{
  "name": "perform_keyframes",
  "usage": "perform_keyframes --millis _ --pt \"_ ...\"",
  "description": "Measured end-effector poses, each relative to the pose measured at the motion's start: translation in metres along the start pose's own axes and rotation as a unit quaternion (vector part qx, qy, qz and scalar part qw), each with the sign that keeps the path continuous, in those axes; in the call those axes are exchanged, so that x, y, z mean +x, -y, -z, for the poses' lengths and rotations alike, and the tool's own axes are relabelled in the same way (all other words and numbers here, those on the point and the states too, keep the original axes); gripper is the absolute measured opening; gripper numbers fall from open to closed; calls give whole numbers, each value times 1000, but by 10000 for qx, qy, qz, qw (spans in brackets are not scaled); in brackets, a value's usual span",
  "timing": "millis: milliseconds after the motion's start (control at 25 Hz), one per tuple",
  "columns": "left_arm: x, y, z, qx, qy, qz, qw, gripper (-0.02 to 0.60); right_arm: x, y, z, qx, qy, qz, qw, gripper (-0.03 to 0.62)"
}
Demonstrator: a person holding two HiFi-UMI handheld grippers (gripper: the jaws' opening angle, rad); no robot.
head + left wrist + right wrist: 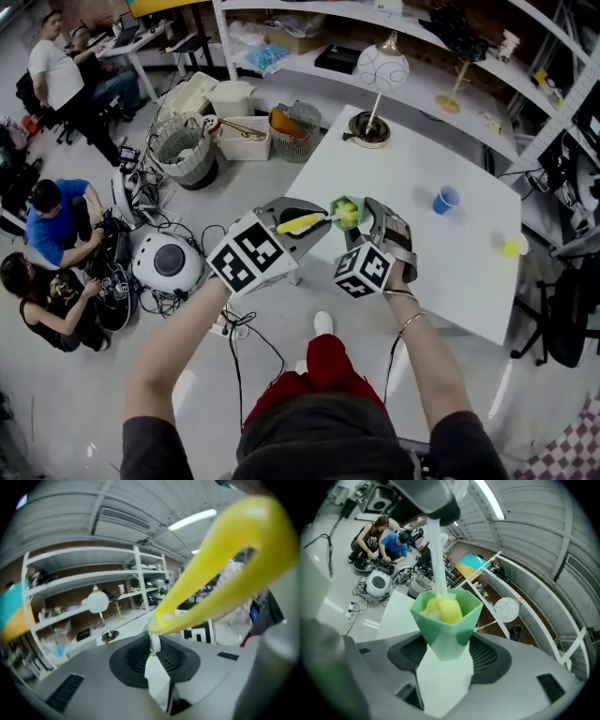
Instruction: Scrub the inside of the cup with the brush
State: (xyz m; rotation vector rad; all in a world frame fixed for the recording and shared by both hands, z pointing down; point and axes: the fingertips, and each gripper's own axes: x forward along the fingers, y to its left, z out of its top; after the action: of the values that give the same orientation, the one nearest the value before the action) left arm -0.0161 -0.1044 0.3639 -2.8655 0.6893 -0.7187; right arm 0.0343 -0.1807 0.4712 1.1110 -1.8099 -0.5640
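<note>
Cup (449, 629): pale green, faceted, mouth turned to 9 o'clock, over the counter's (422, 178) 8 o'clock edge.
Brush (302, 223): yellow handle (sponge head inside the cup).
Left gripper (154, 651): fingers clamped on brush.
Right gripper (445, 660): fingers clamped on cup's base.

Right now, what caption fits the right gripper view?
Right gripper clamps a green faceted cup with the brush's yellow sponge head inside it.

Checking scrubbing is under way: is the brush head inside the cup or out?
Inside: the head of the brush sits below the rim of the green cup, clamped in the right gripper.
</note>
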Motion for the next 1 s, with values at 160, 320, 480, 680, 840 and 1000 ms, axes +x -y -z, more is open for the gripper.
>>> perform_keyframes --millis 160,320,480,680,840,1000 --pt "-6 25 9 2813 -620 491 9564 44 -1 -14 -8 -6 187 -459 9988 293" --pt "-10 37 18 4757 -994 835 8700 44 -4 -18 -13 -92 326 -588 9977 293" --pt "-12 37 16 4897 -1025 842 8617 44 -5 -14 -16 -131 409 -453 9981 293" --pt "-2 14 -1 2033 -529 197 9775 44 -2 -3 -8 118 161 -57 9998 292" --pt "6 -10 -5 -372 -24 -306 9988 43 1 7 3 284 -105 271 9992 291" --pt "5 -35 9 -3119 505 -507 9474 43 1 18 8 98 -323 675 9971 291"
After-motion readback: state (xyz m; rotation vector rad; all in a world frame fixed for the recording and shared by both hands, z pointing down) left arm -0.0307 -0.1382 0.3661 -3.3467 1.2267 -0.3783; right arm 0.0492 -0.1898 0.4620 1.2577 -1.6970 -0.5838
